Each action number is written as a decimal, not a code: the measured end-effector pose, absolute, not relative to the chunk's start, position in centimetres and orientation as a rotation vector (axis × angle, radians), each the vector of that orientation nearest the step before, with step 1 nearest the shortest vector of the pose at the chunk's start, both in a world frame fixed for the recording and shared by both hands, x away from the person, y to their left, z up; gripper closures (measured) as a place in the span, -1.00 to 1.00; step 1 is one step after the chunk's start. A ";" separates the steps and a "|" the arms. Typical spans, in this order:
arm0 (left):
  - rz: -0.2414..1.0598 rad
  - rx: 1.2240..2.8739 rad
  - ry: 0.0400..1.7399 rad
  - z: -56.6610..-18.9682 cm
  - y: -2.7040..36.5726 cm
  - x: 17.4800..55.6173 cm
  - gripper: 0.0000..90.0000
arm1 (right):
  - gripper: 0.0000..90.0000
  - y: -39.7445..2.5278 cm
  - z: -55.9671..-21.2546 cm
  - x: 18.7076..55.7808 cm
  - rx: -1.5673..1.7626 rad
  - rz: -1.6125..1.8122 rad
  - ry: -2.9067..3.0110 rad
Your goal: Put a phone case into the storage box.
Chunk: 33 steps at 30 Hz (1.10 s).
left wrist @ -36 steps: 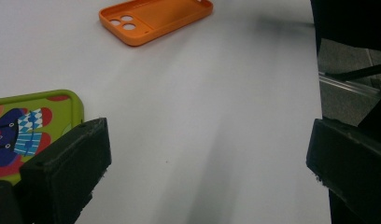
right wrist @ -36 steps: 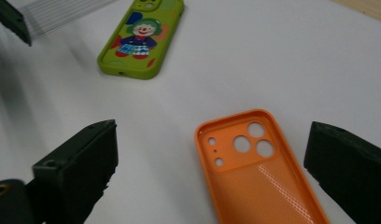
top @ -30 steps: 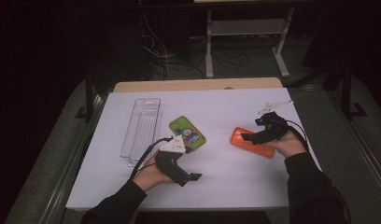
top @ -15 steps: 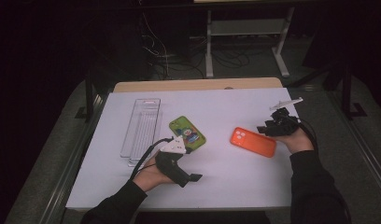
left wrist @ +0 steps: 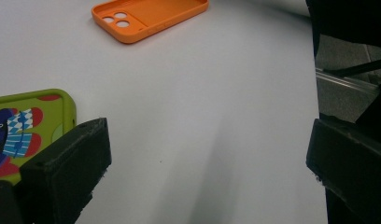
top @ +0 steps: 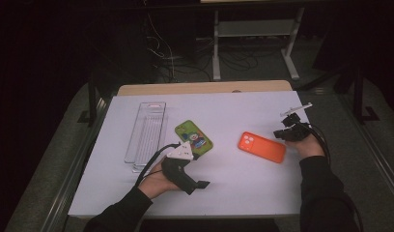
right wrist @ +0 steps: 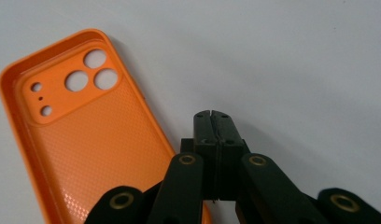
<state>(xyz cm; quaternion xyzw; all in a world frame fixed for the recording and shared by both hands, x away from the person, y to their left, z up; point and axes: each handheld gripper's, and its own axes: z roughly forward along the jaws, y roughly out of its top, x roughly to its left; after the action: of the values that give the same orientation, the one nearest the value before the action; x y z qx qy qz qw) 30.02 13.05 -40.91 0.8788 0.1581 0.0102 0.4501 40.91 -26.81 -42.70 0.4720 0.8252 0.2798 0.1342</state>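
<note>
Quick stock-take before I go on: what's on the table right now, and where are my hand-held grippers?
Orange phone case: 1, orange, open side up, right of centre, lying free.
Green phone case: 1, green with a cartoon print, centre of the table.
Clear tray: 1, transparent, left of the green case.
Table: 1, white top.
Left hand-held gripper: 1, black, jaws wide apart, near the green case.
Right hand-held gripper: 1, black, jaws closed on nothing, beside the orange case.

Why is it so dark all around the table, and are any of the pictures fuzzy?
High view: the light falls on the white table; the floor and shelves behind stay in gloom. Left gripper view: the near black jaws are blurred, the orange phone case sharper. Right gripper view: crisp, with soft glare low on the orange phone case.
</note>
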 end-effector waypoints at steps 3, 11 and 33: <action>0.026 2.171 0.392 -40.9 13.1 30.0 -1.00 | 0.96 -26.4 -43.1 41.3 1.364 0.794 2.403; 0.028 2.176 0.389 -40.9 13.1 30.0 -1.00 | 0.97 -26.1 -43.8 41.4 1.360 0.781 2.434; 0.026 2.173 0.391 -40.9 13.1 29.9 -1.00 | 0.97 -25.1 -43.3 39.2 1.231 0.800 2.582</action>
<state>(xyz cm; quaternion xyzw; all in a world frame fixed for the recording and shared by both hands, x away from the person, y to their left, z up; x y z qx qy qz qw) 29.95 13.08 -40.86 0.8789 0.1583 0.0106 0.4499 39.17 -25.15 -43.29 0.4130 0.8661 0.2682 0.0858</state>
